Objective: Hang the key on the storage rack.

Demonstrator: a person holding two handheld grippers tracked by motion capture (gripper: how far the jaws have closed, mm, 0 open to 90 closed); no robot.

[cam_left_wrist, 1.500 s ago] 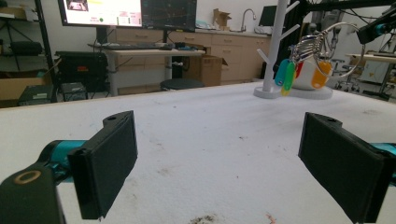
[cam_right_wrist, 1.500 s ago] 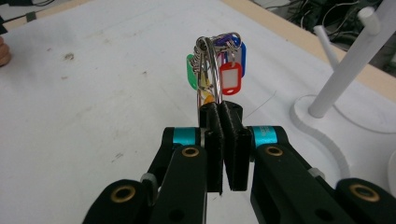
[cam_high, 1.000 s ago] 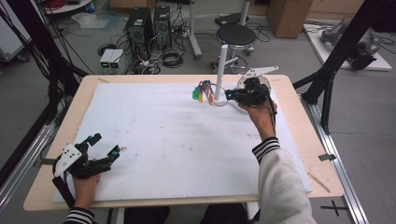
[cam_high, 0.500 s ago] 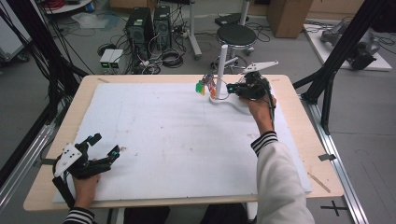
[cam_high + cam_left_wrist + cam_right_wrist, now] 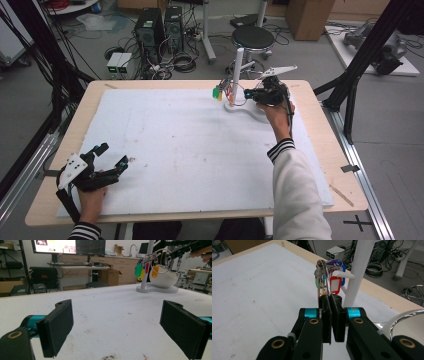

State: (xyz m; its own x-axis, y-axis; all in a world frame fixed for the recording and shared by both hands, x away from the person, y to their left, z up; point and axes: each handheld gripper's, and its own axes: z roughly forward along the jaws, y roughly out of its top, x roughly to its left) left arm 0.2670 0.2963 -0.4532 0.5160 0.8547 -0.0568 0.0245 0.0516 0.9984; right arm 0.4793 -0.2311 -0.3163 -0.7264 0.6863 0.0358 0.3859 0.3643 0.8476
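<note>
**Op A:** Key ring (image 5: 323,275) sits at the far right of the counter (image 5: 310,145). I log it pinched edge-on in my right tool (image 5: 331,301), jaws clenched on the metal loop with no gap visible in the right gripper view.

**Op B:** Confirmed. Where is it relative to the stand?

**Op A:** Just beside the white stand's post (image 5: 358,272). A short white peg (image 5: 342,274) juts from that post toward the ring; the red tag (image 5: 335,286) and a blue tag (image 5: 340,265) hang close around the peg. Whether the ring is over the peg or only next to it, I cannot tell.

**Op B:** From the left gripper view I read a green tag (image 5: 138,270), a yellow one behind it, and an orange tag (image 5: 155,272) dangling from the same ring (image 5: 162,261), held above the counter.

**Op A:** Noted. A white bowl (image 5: 163,280) rests on the stand's base (image 5: 156,289), below the ring.

**Op B:** Left tool?

**Op A:** Left tool (image 5: 114,156) released, jaws spread wide, nothing between them. It sits low over the near left corner of the white foam sheet (image 5: 175,145), well apart from the stand (image 5: 236,70).

**Op B:** Right hand (image 5: 276,111)?

**Op A:** Reaching in over the far right of the sheet, striped cuff (image 5: 280,148) showing, right tool (image 5: 246,93) pointing left at the post.
</note>
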